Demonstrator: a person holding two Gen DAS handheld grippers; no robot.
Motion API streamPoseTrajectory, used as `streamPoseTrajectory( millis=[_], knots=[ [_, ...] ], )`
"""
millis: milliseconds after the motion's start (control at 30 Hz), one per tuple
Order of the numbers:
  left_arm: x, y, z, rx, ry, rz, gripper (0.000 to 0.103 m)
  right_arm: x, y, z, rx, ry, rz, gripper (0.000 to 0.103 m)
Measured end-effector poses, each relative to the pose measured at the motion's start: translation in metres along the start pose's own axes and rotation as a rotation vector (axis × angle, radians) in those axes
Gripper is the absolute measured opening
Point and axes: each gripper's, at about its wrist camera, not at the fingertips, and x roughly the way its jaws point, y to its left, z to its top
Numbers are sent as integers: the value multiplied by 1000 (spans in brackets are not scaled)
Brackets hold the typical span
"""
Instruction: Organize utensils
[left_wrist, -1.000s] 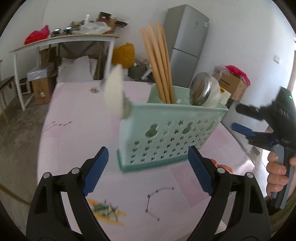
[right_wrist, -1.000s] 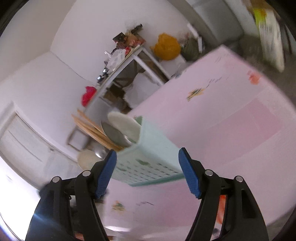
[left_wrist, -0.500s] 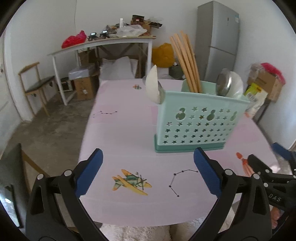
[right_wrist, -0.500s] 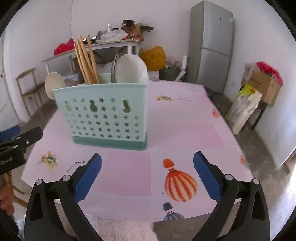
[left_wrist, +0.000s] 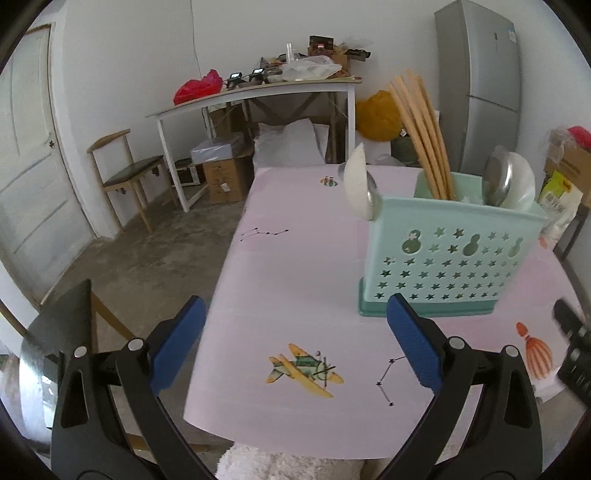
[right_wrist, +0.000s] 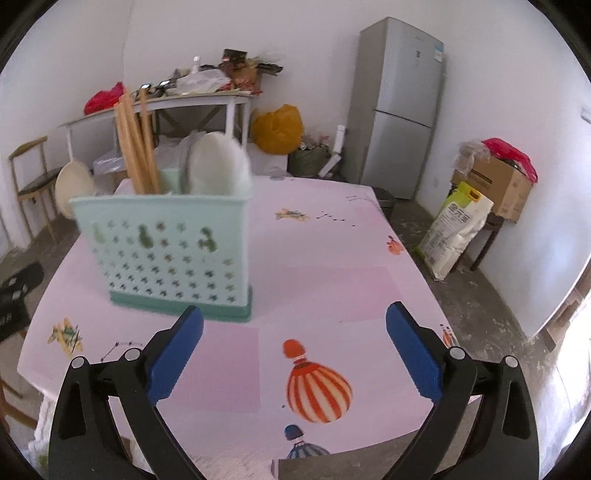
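Observation:
A mint-green utensil caddy (left_wrist: 447, 262) with star-shaped holes stands upright on the pink table (left_wrist: 295, 266). It holds wooden chopsticks (left_wrist: 421, 136), a white spoon with a metal one (left_wrist: 360, 188) at its left end, and a metal spoon with a white one (left_wrist: 508, 181) at its right end. It also shows in the right wrist view (right_wrist: 170, 254) with the chopsticks (right_wrist: 136, 144) and a white spoon (right_wrist: 218, 166). My left gripper (left_wrist: 295, 350) is open and empty, near the table's front edge. My right gripper (right_wrist: 293, 354) is open and empty, right of the caddy.
The table has a pink printed cloth with a plane (left_wrist: 303, 373) and a balloon (right_wrist: 317, 387). Behind stand a cluttered white table (left_wrist: 258, 88), a wooden chair (left_wrist: 125, 173), a grey fridge (right_wrist: 399, 103), boxes (right_wrist: 495, 184) and a sack (right_wrist: 454, 229).
Both grippers have pulled back from the caddy and levelled out. The caddy now stands on the table, farther from both cameras. The left view has swung left.

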Motion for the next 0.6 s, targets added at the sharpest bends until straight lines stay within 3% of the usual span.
streamPoseTrajectory(
  millis=[600],
  knots=[
    [-7, -6, -4, 11, 6, 15, 95, 6, -1, -2, -8, 24, -1, 96]
  ],
)
